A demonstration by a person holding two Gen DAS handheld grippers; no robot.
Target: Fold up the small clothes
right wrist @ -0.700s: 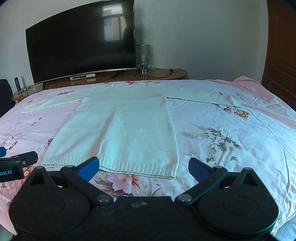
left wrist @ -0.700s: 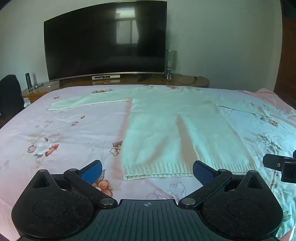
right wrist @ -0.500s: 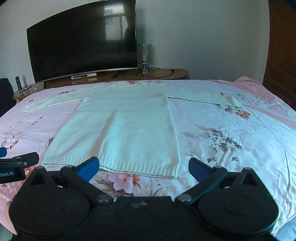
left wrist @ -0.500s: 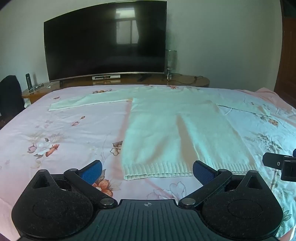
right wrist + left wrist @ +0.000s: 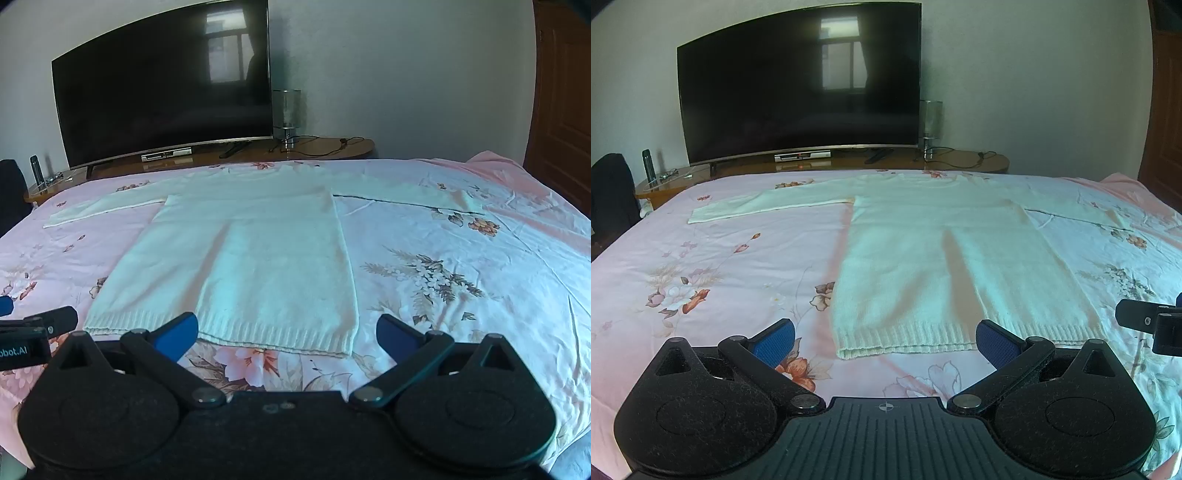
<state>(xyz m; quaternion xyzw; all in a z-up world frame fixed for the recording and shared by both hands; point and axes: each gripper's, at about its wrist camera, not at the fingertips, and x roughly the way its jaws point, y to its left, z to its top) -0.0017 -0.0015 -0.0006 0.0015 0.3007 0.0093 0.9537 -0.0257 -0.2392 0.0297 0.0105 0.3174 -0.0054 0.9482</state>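
Note:
A white knit sweater lies flat on the bed, hem toward me, both sleeves spread out sideways; it also shows in the right wrist view. My left gripper is open and empty, hovering just short of the hem's left part. My right gripper is open and empty, just short of the hem's right part. Each gripper's tip shows at the edge of the other's view.
The bed has a pink floral sheet. Behind it stands a low wooden TV stand with a large dark TV, a lamp and cables. A dark chair is at far left, a wooden door at right.
The right wrist view has shifted slightly; the sweater sits a little to the right in it. The left gripper and the sweater have not moved.

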